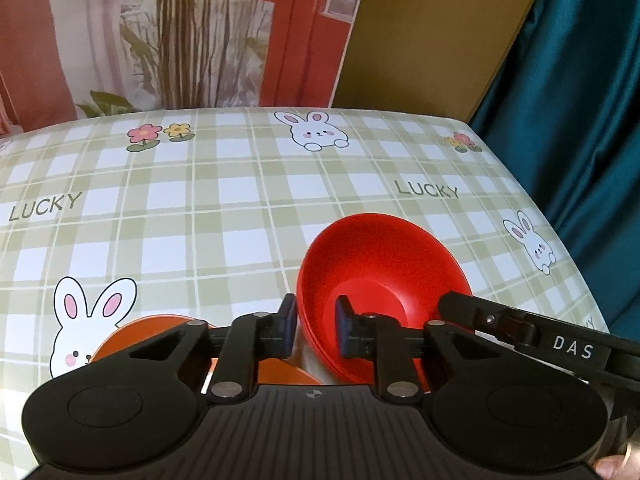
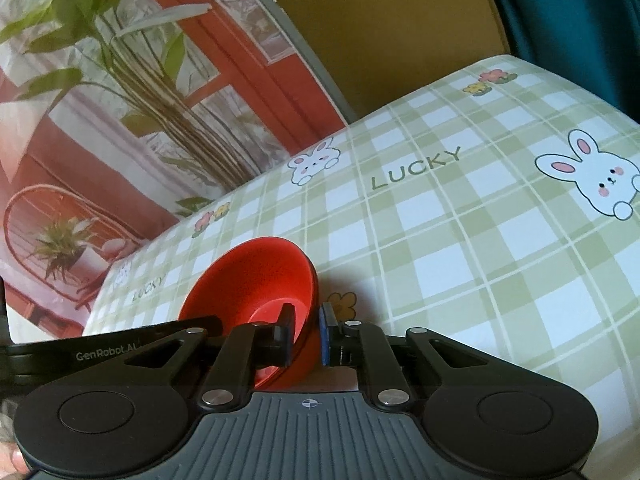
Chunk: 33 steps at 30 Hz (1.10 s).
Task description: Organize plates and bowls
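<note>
A red bowl (image 1: 380, 276) is held tilted above the table, and looks like two nested bowls. My left gripper (image 1: 316, 328) is shut on the bowl's left rim, one finger outside and one inside. My right gripper (image 2: 306, 336) is shut on the opposite rim of the same red bowl (image 2: 256, 280). The right gripper's arm (image 1: 540, 336) shows in the left wrist view beside the bowl. An orange plate (image 1: 132, 340) lies on the table under the left gripper, partly hidden by it.
The table (image 1: 240, 216) wears a green plaid cloth with rabbits and "LUCKY" print. A backdrop picture of a plant and red window (image 1: 200, 32) stands behind the far edge. A teal curtain (image 1: 580, 100) hangs at the right, past the table's edge.
</note>
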Available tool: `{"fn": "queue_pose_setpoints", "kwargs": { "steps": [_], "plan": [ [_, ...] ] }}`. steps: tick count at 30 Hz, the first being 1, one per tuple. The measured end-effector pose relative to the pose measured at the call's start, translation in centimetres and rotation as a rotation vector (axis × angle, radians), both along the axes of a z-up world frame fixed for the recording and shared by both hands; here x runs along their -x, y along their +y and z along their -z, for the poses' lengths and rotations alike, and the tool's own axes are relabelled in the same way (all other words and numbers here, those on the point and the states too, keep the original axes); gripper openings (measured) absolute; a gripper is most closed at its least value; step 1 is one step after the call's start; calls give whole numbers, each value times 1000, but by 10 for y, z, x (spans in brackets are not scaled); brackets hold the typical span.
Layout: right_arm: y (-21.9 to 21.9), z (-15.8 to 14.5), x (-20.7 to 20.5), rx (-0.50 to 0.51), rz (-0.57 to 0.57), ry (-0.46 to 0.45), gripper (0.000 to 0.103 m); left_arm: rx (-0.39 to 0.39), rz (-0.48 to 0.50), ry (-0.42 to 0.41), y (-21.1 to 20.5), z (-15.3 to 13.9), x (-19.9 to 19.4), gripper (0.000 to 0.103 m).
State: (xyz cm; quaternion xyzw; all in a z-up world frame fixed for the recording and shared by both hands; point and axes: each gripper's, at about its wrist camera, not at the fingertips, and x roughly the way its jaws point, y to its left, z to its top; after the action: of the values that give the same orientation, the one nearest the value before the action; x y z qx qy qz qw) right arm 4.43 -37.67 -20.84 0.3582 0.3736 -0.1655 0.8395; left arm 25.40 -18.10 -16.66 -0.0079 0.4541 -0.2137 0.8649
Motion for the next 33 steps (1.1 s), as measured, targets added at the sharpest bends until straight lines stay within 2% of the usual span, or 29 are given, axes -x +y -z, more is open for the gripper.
{"fn": "queue_pose_setpoints", "kwargs": {
  "steps": [6,15,26,33],
  "plan": [
    [-1,-5,2,-17,64,-11,12,10,-25,-14,-2,-4,4,16],
    [6,-29,-5,4,74,-58,12,73,-75,-41,11,-29,13,16],
    [39,-57,-23,30,27,-109,12,94,-149,-94,46,-58,35,17],
    [66,-64,-35,41,-22,-102,12,125,-202,-135,71,-67,51,17]
  ]
}}
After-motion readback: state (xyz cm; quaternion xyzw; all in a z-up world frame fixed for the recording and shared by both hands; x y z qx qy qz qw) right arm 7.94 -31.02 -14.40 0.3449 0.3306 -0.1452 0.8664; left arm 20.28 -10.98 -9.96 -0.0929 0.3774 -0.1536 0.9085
